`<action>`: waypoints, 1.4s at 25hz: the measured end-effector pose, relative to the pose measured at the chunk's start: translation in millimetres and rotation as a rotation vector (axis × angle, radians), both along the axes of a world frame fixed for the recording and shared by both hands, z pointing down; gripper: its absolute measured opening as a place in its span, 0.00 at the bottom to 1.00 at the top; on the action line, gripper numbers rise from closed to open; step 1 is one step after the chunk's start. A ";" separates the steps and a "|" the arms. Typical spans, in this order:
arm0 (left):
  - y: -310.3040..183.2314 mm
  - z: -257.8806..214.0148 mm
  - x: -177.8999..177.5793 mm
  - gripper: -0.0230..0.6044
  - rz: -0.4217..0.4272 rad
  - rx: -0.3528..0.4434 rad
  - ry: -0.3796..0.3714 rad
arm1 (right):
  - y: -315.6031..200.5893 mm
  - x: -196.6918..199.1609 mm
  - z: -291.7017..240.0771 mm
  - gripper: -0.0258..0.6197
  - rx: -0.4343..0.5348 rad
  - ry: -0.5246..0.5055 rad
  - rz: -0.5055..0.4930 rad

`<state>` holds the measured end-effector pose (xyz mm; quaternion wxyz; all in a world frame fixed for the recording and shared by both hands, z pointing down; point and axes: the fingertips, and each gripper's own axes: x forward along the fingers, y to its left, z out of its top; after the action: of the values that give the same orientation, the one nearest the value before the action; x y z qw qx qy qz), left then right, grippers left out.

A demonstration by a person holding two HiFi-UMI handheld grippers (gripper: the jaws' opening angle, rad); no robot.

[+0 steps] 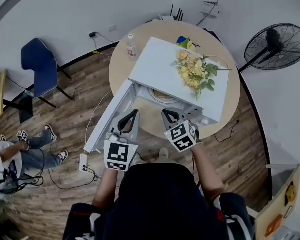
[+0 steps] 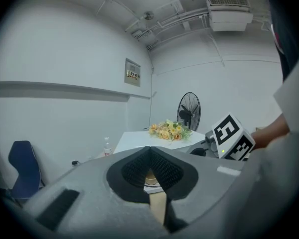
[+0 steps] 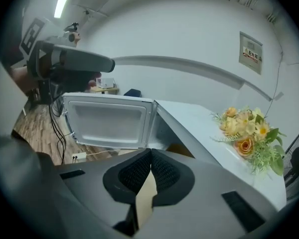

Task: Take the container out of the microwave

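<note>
A white microwave (image 1: 176,75) stands on a round wooden table (image 1: 121,69), its door (image 1: 109,119) swung open to the left. In the cavity a round pale container (image 1: 161,95) shows partly under the top edge. Both grippers hover in front of the opening, clear of the microwave. My left gripper (image 1: 132,117) is shut with nothing in it; in the left gripper view its pads (image 2: 162,169) meet in front of the microwave. My right gripper (image 1: 171,116) is shut and empty too. The right gripper view looks past its pads (image 3: 163,171) at the open door (image 3: 108,121).
A bunch of yellow flowers (image 1: 195,70) lies on the microwave's top. A small bottle (image 1: 131,46) stands on the table behind it. A blue chair (image 1: 39,66), a floor fan (image 1: 276,46), a seated person (image 1: 20,154) and a power strip (image 1: 83,161) with cables surround the table.
</note>
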<state>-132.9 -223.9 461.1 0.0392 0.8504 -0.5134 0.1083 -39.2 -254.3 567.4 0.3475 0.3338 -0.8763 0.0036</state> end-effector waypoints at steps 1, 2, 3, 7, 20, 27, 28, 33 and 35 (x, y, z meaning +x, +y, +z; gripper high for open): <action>-1.5 2.6 0.9 0.06 0.005 -0.005 -0.001 | -1.9 0.4 6.8 0.05 -0.001 0.027 -0.008; -3.0 4.9 2.3 0.06 0.010 -0.008 -0.003 | -4.2 0.5 13.6 0.05 -0.002 0.053 -0.017; -4.3 6.8 4.0 0.06 0.015 -0.009 -0.007 | -6.9 0.3 20.5 0.05 -0.004 0.080 -0.029; -8.5 13.2 7.8 0.06 0.025 -0.011 -0.027 | -21.5 0.0 50.6 0.05 -0.010 0.226 -0.075; -17.1 34.4 -16.6 0.06 -0.036 -0.062 -0.028 | -66.7 -21.3 119.0 0.31 -0.027 0.439 -0.155; -18.8 36.1 -19.1 0.06 -0.039 -0.070 -0.034 | -100.1 -22.1 141.3 0.41 -0.015 0.492 -0.110; -19.2 36.6 -19.5 0.06 -0.040 -0.071 -0.033 | -102.3 -23.0 143.5 0.41 -0.016 0.497 -0.109; -22.5 37.8 -22.9 0.06 -0.046 -0.074 -0.037 | -107.5 -24.2 151.5 0.38 -0.003 0.537 -0.125; -23.3 39.3 -24.6 0.06 -0.050 -0.078 -0.038 | -108.2 -24.4 153.3 0.33 0.004 0.549 -0.132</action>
<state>-157.5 -247.2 500.4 0.0651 0.8329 -0.5305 0.1435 -63.6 -362.5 720.7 0.5706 0.2653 -0.7692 -0.1112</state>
